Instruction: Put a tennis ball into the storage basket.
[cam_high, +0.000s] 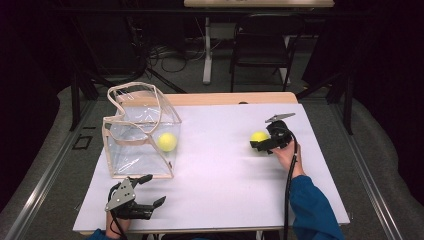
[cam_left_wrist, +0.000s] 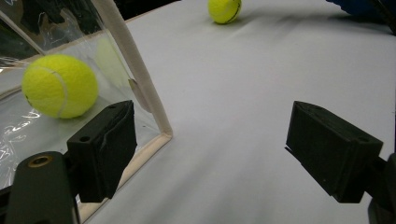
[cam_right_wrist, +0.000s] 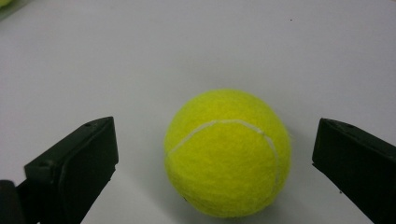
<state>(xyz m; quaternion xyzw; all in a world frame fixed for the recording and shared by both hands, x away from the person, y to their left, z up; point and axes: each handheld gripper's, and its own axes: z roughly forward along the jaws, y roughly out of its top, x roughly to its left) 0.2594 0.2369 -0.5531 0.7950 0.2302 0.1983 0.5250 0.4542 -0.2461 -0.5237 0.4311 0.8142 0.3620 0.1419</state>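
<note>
A yellow tennis ball (cam_high: 258, 136) (cam_right_wrist: 228, 151) lies on the white table at the right, also far off in the left gripper view (cam_left_wrist: 224, 10). My right gripper (cam_high: 261, 145) (cam_right_wrist: 212, 168) is open, one jaw on each side of this ball, not touching it. A second tennis ball (cam_high: 167, 141) (cam_left_wrist: 60, 86) sits inside a clear plastic bag (cam_high: 141, 132) with tan edging (cam_left_wrist: 140, 79) at the left. My left gripper (cam_high: 152, 190) (cam_left_wrist: 210, 154) is open near the front edge, just in front of the bag's corner, holding nothing.
The white table (cam_high: 220, 170) has bare surface between the bag and the right ball. Its front edge lies just below the left hand. A dark chair (cam_high: 262, 45) and cables stand on the floor beyond the far edge.
</note>
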